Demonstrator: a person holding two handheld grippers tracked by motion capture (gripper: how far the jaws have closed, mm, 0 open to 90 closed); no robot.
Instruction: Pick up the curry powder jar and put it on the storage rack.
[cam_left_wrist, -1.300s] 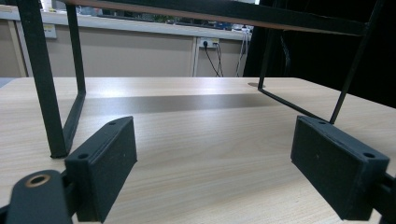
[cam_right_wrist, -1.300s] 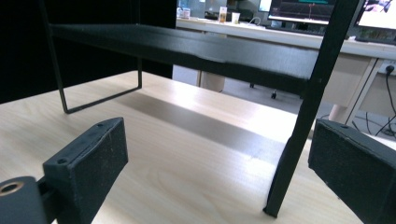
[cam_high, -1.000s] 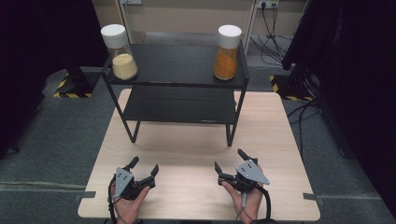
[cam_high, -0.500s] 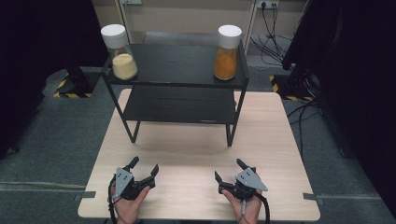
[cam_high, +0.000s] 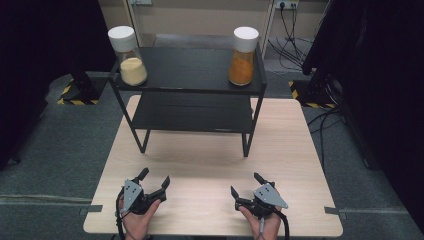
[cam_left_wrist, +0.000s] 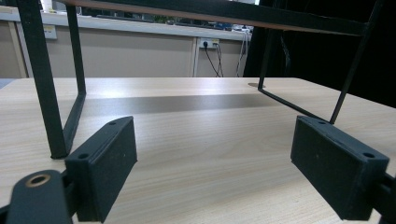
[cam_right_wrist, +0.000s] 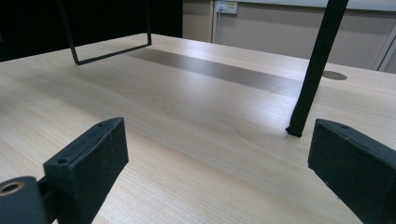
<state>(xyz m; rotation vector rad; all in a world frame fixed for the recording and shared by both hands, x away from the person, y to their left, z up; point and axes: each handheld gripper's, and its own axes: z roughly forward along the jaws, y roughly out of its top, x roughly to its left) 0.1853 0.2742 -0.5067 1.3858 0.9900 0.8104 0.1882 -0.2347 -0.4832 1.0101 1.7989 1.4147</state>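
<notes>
- A pale wooden table (cam_high: 210, 165) is seen from above, with a black two-tier metal shelf (cam_high: 192, 92) standing on its far half.
- The left gripper (cam_high: 156, 177) rests low at the near left edge, held in a hand (cam_high: 137, 220) that the frame bottom partly cuts off; its jaws are spread wide and grip nothing.
- The right gripper (cam_high: 246, 184) sits at the near right edge, jaws likewise wide apart and empty.
- On the top shelf, well apart from both grippers, stand two white-capped jars: one with pale yellow powder (cam_high: 127, 55) at the left corner, one with orange powder (cam_high: 243, 55) at the right.
- In both gripper views only the shelf's thin legs show; its top is cut off.
- The surroundings beyond the grey floor are too dark to make out.
</notes>
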